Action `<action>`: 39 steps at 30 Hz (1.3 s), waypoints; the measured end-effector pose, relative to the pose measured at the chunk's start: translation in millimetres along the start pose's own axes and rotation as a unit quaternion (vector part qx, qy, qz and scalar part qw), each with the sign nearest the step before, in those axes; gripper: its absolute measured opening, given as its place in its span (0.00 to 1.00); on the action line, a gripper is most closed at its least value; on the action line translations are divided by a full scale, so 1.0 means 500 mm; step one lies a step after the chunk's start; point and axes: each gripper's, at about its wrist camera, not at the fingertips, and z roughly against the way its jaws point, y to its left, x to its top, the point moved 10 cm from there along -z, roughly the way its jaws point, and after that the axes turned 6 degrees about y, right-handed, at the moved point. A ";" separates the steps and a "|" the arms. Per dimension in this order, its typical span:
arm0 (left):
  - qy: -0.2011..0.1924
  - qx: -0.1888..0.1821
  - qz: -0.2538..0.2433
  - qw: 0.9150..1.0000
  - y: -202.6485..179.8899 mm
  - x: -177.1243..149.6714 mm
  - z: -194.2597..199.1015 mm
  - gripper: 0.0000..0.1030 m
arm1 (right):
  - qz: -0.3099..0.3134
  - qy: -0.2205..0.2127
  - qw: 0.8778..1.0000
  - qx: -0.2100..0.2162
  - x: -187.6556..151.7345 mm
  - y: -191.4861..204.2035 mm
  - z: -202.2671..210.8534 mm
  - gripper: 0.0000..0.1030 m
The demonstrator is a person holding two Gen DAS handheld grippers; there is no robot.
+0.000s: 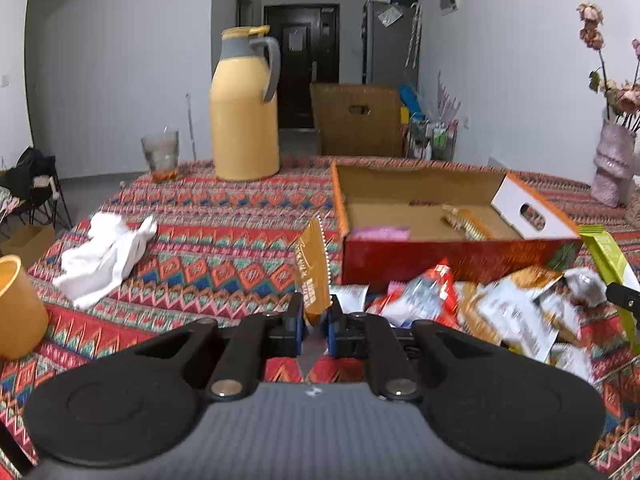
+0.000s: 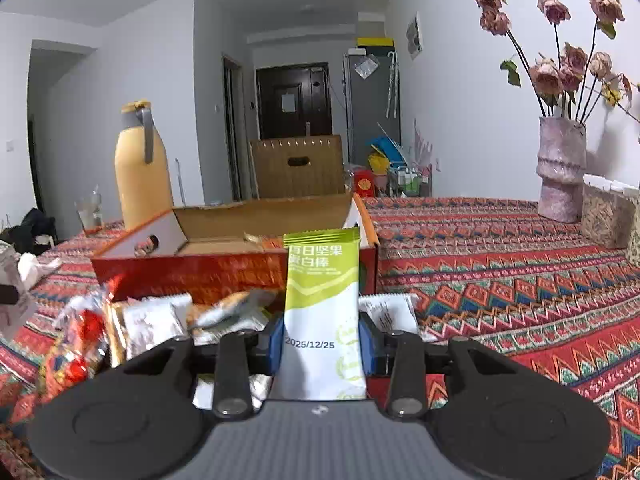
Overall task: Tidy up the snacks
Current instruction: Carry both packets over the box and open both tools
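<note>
My left gripper is shut on a thin golden-brown snack packet, which stands on edge above the patterned tablecloth. Right of it lies a heap of loose snack packets, in front of the open red cardboard box. A few snacks lie inside the box, among them a pink one. My right gripper is shut on a green and white nut bar packet, held upright near the box. That green packet also shows at the right edge of the left wrist view.
A tall yellow thermos jug and a glass stand at the table's far side. A crumpled white cloth lies left, a yellow cup nearer. A pink vase of dried roses stands at the right, a container beside it.
</note>
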 end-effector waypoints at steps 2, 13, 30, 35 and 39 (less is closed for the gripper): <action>-0.012 -0.005 -0.003 1.000 -0.013 0.020 0.004 0.11 | 0.006 -0.009 1.000 0.004 0.017 0.012 0.006 0.35; -0.067 -0.028 -0.002 0.997 -0.072 0.151 0.001 0.11 | 0.023 -0.065 0.997 0.019 0.142 0.054 0.001 0.35; -0.074 -0.032 0.014 0.997 -0.145 0.267 -0.116 0.11 | 0.019 -0.065 0.998 0.018 0.264 0.068 -0.159 0.35; -0.063 -0.030 0.027 0.997 -0.153 0.267 -0.174 0.11 | 0.009 -0.056 0.998 0.009 0.259 0.055 -0.215 0.35; -0.062 -0.013 0.028 0.998 -0.148 0.245 -0.211 0.11 | 0.004 -0.044 0.999 0.008 0.240 0.045 -0.247 0.35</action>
